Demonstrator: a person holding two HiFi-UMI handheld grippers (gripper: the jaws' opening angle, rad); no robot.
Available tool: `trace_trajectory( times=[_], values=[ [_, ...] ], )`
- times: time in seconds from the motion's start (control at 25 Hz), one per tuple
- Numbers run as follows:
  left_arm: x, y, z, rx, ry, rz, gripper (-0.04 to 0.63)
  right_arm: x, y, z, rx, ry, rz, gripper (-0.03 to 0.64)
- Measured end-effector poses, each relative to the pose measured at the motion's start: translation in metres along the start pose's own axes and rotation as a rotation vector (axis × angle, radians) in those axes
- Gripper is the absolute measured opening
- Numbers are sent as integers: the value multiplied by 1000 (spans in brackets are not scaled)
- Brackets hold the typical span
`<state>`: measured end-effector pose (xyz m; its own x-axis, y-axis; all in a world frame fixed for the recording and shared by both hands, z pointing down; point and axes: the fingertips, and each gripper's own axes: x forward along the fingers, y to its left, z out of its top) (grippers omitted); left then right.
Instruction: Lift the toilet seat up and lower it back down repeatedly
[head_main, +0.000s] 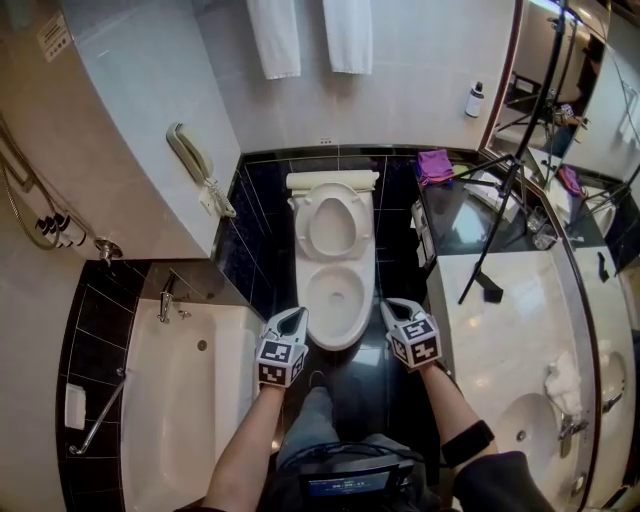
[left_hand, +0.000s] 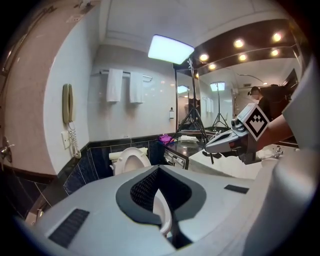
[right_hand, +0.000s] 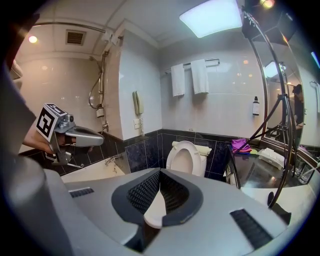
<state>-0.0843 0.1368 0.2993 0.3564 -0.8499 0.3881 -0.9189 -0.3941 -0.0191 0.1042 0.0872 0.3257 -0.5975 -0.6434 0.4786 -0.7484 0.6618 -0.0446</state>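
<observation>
toilet seat (head_main: 304, 228): white | cloth (head_main: 434, 166): purple | tiles (head_main: 262, 195): dark blue

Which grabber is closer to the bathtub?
Left. The left gripper is between the bathtub and the toilet, right by the tub's edge. The right gripper is on the toilet's other side, next to the sink counter.

Bright, even light falls from a ceiling panel (left_hand: 170, 49) and a row of small spotlights (left_hand: 239, 43) at far right. The pale bench top (head_main: 500, 330) shows soft glare. Both gripper views bend strongly and darken at their edges.
</observation>
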Motion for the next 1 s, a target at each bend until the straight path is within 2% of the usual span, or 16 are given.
trace_trajectory(
  times=[0.36, 0.52, 0.72, 1.0],
  values=[
    [15, 4, 0, -3, 6, 3, -12, 13, -7, 0, -23, 11, -5, 20],
    [34, 12, -4, -7, 18, -10, -12, 34, -16, 5, -72, 23, -20, 20],
    [76, 34, -11, -10, 41, -36, -12, 81, -36, 19, -116, 50, -47, 24],
    [158, 81, -21, -9, 69, -75, -12, 173, -64, 45, -139, 88, -44, 79]
  ],
)
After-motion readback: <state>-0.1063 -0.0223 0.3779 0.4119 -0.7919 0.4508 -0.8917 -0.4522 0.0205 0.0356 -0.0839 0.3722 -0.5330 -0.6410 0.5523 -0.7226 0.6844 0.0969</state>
